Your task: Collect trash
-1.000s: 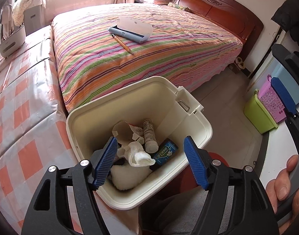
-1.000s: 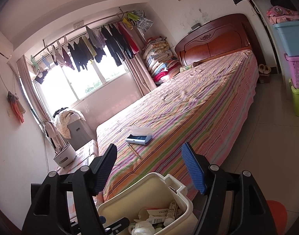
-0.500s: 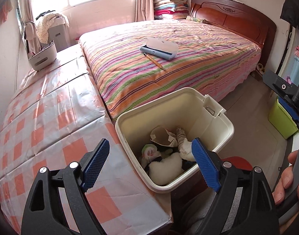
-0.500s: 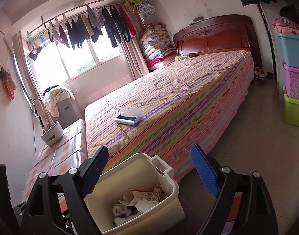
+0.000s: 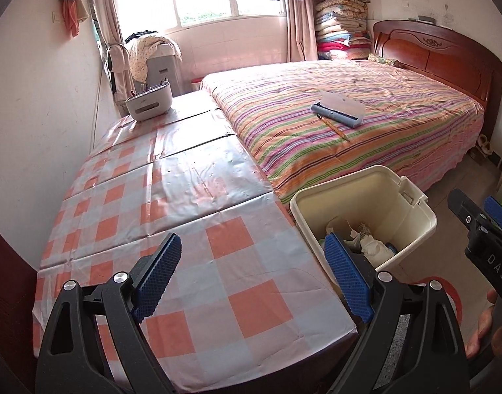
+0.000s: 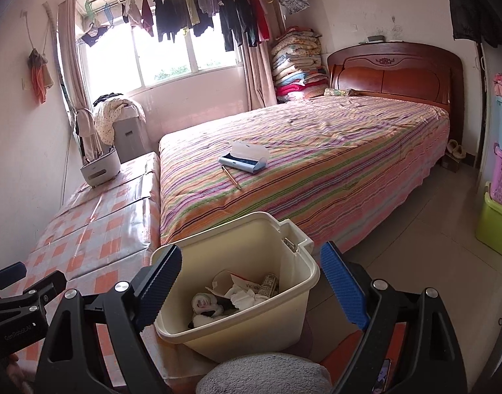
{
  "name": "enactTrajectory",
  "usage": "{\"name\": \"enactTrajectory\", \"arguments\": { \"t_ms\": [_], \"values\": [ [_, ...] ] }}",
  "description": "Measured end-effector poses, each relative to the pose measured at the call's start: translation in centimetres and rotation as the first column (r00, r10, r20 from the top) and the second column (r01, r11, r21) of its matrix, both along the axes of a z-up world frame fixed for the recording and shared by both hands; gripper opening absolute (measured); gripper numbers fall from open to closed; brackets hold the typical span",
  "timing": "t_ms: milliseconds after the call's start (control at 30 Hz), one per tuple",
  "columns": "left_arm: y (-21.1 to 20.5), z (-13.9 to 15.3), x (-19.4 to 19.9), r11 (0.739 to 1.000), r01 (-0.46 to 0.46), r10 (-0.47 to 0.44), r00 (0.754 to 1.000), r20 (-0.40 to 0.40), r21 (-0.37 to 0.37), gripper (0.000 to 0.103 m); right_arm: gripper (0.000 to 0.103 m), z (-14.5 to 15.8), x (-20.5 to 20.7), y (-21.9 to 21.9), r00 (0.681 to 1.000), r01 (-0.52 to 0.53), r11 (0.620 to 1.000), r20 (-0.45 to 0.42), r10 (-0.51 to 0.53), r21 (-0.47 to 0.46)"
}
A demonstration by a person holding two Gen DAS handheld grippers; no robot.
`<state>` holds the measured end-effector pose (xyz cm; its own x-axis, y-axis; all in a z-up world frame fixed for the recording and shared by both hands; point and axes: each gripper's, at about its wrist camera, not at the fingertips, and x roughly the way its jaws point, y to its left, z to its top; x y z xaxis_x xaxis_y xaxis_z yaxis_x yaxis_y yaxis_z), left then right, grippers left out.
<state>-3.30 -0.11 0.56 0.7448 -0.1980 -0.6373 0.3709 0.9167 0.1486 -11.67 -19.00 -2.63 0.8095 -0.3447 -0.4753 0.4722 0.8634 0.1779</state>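
Note:
A cream waste bin (image 5: 359,197) stands on the floor between the checked table and the bed. Crumpled paper, a white tissue and wrappers (image 5: 372,246) lie in it. My left gripper (image 5: 251,243) hangs over the table's near corner, left of the bin. Its jaws are opening, with nothing between them. In the right wrist view the bin (image 6: 244,239) sits straight ahead with its trash (image 6: 241,295) showing. My right gripper (image 6: 251,251) stands open above the bin's near side, holding nothing.
The orange-and-grey checked tablecloth (image 5: 192,197) bears a white holder (image 5: 149,103) at its far end. A blue-and-white case (image 5: 338,110) and a pen (image 5: 333,127) lie on the striped bed (image 5: 399,115). Plastic boxes (image 6: 500,197) are stacked at the right wall.
Both grippers have drawn back from the bin and opened wider. The left one has swung left over the table and its view has tilted up. The bin now sits to its right.

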Motion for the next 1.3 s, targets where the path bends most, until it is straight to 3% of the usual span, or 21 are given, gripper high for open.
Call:
{"name": "enactTrajectory", "arguments": {
  "t_ms": [200, 533, 1300],
  "values": [
    [1.8, 0.8, -0.6, 0.999, -0.049, 0.048, 0.997, 0.057, 0.015, 0.088, 0.084, -0.3, 0.7, 1.9, 0.998, -0.053, 0.998, -0.024, 0.053, -0.021],
    [2.8, 1.0, -0.4, 0.997, -0.074, 0.073, 0.995, 0.066, 0.013, 0.088, 0.084, -0.6, 2.1, 2.8, 0.995, -0.092, 0.996, -0.048, 0.091, -0.019],
    [2.2, -0.1, 1.3, 0.995, -0.096, 0.096, 0.995, 0.008, 0.037, 0.088, 0.084, -1.8, 3.1, 1.7, 0.993, -0.089, 0.996, -0.073, 0.091, 0.021]
  ]
}}
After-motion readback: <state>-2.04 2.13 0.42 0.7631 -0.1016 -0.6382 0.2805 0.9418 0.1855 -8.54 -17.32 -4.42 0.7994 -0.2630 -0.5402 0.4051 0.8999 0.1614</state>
